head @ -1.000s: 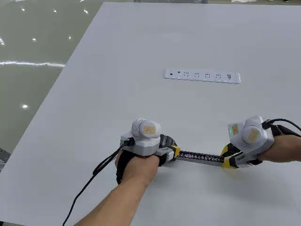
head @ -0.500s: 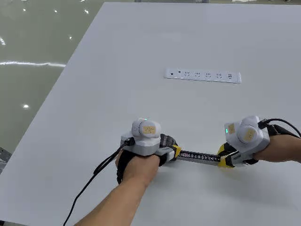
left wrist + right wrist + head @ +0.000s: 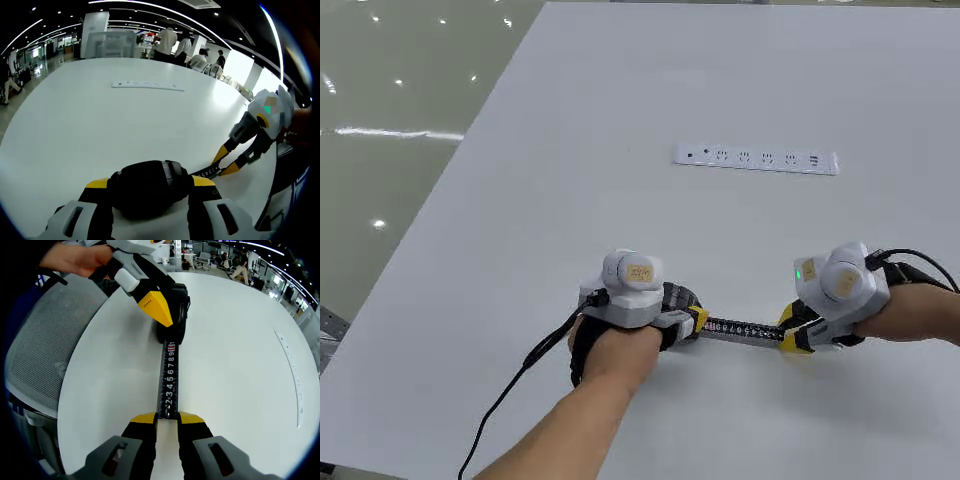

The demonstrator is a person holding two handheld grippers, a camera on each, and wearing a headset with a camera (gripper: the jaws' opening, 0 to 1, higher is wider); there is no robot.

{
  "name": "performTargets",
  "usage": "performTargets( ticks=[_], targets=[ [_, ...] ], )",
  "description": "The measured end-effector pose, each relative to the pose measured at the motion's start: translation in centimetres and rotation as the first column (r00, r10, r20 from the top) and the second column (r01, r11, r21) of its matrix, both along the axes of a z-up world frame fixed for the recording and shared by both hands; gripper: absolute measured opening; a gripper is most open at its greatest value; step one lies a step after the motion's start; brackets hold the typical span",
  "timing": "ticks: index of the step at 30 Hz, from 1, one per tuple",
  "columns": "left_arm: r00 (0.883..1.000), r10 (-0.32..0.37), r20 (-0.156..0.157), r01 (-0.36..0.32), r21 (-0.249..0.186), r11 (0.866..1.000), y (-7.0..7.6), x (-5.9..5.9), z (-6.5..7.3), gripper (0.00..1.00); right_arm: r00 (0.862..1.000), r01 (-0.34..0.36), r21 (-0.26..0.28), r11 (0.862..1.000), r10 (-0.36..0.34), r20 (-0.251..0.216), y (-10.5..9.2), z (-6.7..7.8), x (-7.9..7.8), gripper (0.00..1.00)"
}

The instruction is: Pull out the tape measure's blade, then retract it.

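Wide white table (image 3: pixel 620 120) over a glossy floor (image 3: pixel 380 100), in a large lit hall.

From the head view: power strip (image 3: pixel 756 158) toward the far side, well apart from the work. Tape case (image 3: pixel 677 299) near the near edge, gripped by the left gripper (image 3: pixel 692 322) and mostly hidden under that gripper's body. Cable (image 3: pixel 520 375) trailing back toward the near edge. Short run of blade (image 3: pixel 742 329) drawn out flat along the table, its end pinched in the right gripper (image 3: pixel 790 336).

From the left gripper view: black case (image 3: pixel 145 197) plain to see, clamped between the yellow-tipped jaws of the left gripper (image 3: pixel 150 182). Blade (image 3: pixel 205 173) leaving the case to the right, met by the right gripper (image 3: pixel 224 165), jaws closed on it. People (image 3: pixel 167 42) standing past the far edge, beyond the strip (image 3: pixel 147 86).

From the right gripper view: numbers on the blade (image 3: pixel 170 380) legible, mere marks from the head. Right gripper (image 3: pixel 167 417) closed tight on the blade's end, yellow tips touching either side. Case (image 3: pixel 176 315) at the blade's far end, one left jaw across it. A hand (image 3: pixel 75 257) and a grey mesh chair (image 3: pixel 45 360) off the table's edge.
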State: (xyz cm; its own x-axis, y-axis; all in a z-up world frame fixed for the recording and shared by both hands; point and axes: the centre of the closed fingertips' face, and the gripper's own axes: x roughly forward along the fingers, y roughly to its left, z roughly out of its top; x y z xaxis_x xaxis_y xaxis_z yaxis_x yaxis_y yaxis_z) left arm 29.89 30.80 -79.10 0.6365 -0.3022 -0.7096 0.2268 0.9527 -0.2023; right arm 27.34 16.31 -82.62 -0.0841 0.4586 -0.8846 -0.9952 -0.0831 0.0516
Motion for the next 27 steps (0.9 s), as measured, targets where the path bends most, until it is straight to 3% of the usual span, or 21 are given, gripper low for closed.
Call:
performTargets(
  ticks=[27],
  targets=[
    [1.0, 0.002, 0.002, -0.002, -0.003, 1.0, 0.0, -0.2, 0.1, 0.56, 1.0, -0.018, 0.005, 1.0, 0.018, -0.003, 2.0, 0.0, 0.1, 0.11]
  ],
)
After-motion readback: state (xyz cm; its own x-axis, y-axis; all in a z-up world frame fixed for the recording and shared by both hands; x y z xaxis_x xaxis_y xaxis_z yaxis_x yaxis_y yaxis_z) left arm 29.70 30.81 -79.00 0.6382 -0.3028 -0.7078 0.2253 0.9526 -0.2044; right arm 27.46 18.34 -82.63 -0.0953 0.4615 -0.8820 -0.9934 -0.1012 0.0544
